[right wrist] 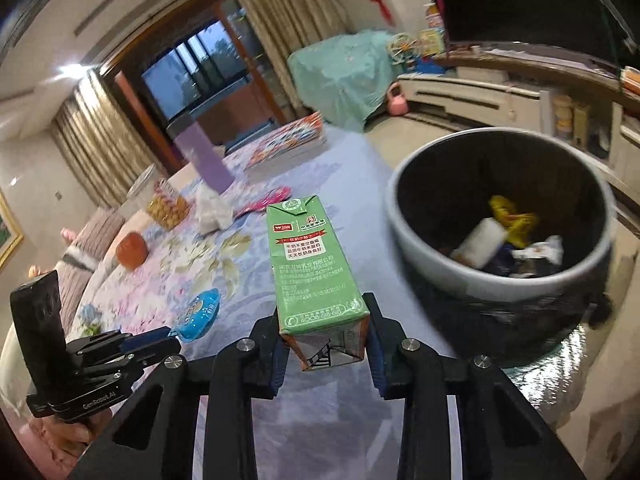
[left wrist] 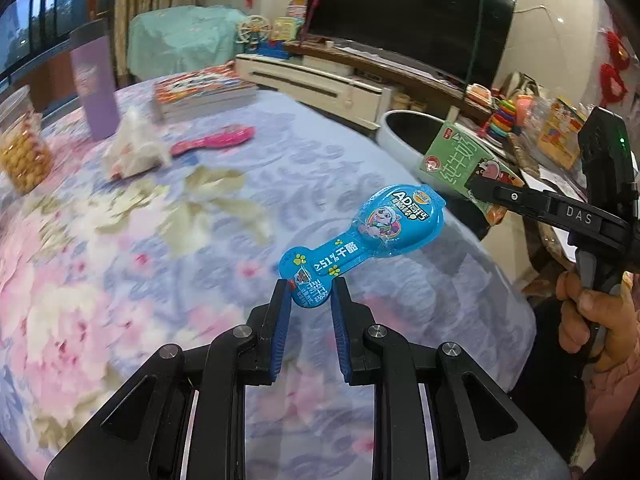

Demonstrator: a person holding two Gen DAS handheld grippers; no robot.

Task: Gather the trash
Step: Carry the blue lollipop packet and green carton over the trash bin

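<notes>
We see a desk [left wrist: 168, 240] draped in a floral cloth of pink, white and pale blue. Off its far edge stands a round grey trash bin [right wrist: 472, 276] with a dark inside; a white roll, a yellow scrap and other wrappers lie at its bottom.

On the desk, towards the far side, sit a stack of books [left wrist: 200, 92], an upright purple box [left wrist: 94, 80], a clear jar of snacks [left wrist: 20, 148], a crumpled white tissue [left wrist: 134, 152] and a pink hairbrush [left wrist: 218, 139] just beside the tissue.

Our right hand-held gripper [right wrist: 326, 342] is partly closed on a green milk carton [right wrist: 312, 264], its pads pressing the lower sides near the carton's base. The carton is lifted clear of the cloth, lying lengthwise away from the camera, to the left of the bin and near its rim.

Our left hand-held gripper [left wrist: 310, 300] is closed nearly all the way, pinching the narrow end of a blue snack wrapper [left wrist: 360, 232]. The wrapper's broad round end sticks out ahead, raised above the desk near its edge.
</notes>
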